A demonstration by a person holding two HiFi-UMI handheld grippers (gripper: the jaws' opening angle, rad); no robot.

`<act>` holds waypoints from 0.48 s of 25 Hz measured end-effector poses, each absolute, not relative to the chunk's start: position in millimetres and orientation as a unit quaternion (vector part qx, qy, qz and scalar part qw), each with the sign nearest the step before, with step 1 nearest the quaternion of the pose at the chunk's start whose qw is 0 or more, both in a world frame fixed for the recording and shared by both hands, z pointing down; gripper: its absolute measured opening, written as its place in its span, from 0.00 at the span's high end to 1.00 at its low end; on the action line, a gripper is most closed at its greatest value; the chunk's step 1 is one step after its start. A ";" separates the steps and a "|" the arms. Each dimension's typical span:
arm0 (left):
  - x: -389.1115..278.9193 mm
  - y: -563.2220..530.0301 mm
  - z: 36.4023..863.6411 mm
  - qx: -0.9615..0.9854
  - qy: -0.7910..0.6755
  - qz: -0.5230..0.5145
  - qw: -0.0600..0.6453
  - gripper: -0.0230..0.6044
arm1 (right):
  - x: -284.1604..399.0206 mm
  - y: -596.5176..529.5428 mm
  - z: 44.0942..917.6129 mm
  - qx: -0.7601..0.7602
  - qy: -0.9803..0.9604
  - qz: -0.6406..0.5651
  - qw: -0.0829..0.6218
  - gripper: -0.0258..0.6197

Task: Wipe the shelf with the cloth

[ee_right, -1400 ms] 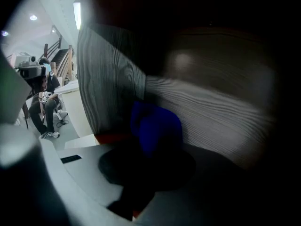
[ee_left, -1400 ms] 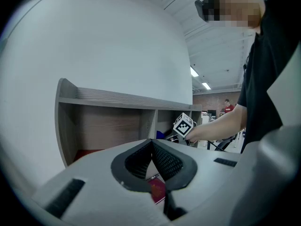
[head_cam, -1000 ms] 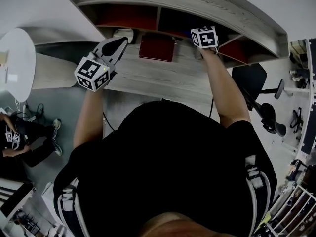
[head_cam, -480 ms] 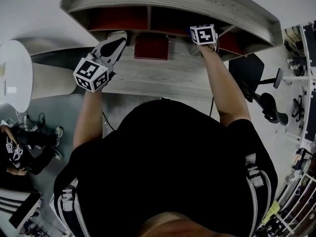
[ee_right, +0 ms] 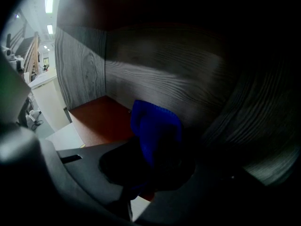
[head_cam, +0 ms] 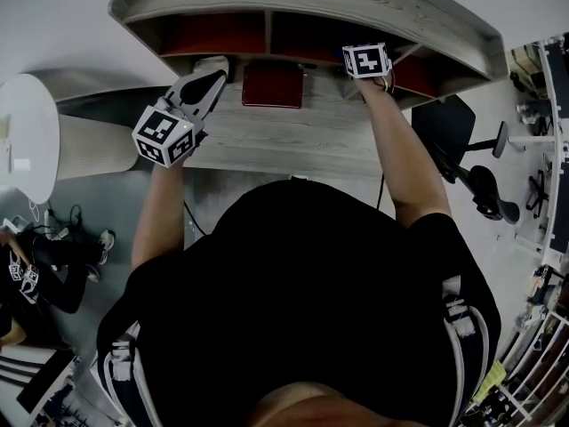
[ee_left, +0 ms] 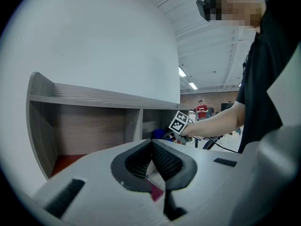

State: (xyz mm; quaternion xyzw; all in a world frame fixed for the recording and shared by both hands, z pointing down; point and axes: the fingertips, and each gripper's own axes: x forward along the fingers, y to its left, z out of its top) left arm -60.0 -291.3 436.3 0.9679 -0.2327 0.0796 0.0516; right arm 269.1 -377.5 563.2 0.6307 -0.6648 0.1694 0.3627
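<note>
Your left claw [ee_left: 151,144] hangs pressed together and empty over the counter [head_cam: 284,140], just beside the red book [head_cam: 274,85]; a careless nudge could shove the book. Farther in, your right claw [ee_right: 150,161] pinches the blue cloth [ee_right: 155,124] inside a dark shelf [ee_right: 155,65] compartment, near its back wall. Only a bunch looks gripped, so a hard drag may pull it free.

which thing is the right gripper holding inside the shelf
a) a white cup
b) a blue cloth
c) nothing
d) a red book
b: in the right gripper view a blue cloth sticks out from between the jaws of the right gripper, in front of the back wall of the shelf.
</note>
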 end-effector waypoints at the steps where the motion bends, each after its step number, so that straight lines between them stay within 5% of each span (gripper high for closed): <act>1: -60.7 -290.8 436.6 0.968 -0.233 0.080 0.052 0.94 | 268.7 -377.8 562.8 0.630 -0.665 0.168 0.363 0.85; 12: -61.9 -288.6 439.1 0.967 -0.236 0.081 0.055 0.94 | 270.5 -377.9 565.5 0.632 -0.662 0.171 0.365 0.85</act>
